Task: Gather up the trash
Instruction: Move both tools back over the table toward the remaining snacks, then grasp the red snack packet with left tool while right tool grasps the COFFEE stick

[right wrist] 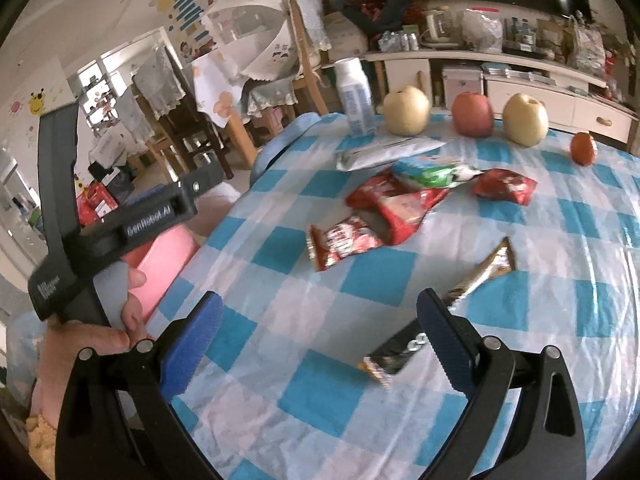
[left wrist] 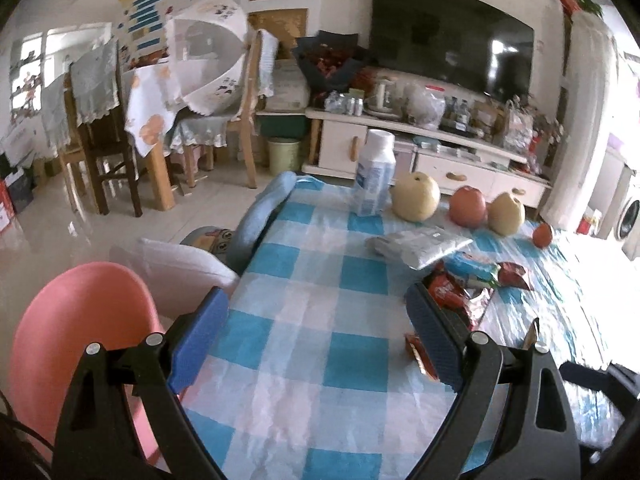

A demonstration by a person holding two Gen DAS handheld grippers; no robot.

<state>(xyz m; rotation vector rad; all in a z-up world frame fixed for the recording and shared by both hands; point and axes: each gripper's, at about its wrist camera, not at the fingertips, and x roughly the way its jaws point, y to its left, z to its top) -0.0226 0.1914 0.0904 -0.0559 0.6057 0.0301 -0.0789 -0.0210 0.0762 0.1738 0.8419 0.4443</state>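
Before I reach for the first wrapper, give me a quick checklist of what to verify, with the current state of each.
1. Left gripper open and empty: ok, only tablecloth between its jaws.
2. Right gripper open and empty: ok.
3. Nearest trash reachable: ok, the brown and black wrapper lies flat beside the right gripper, partly hidden by one finger.
4. Other wrappers in view: ok, the red wrappers and the green and white packet lie mid-table.
5. Fruit and bottle clear of the trash: ok, the pears, the apple and the white bottle stand behind the wrappers.
6. Bin position: cannot tell; the pink container at the table edge may be it.
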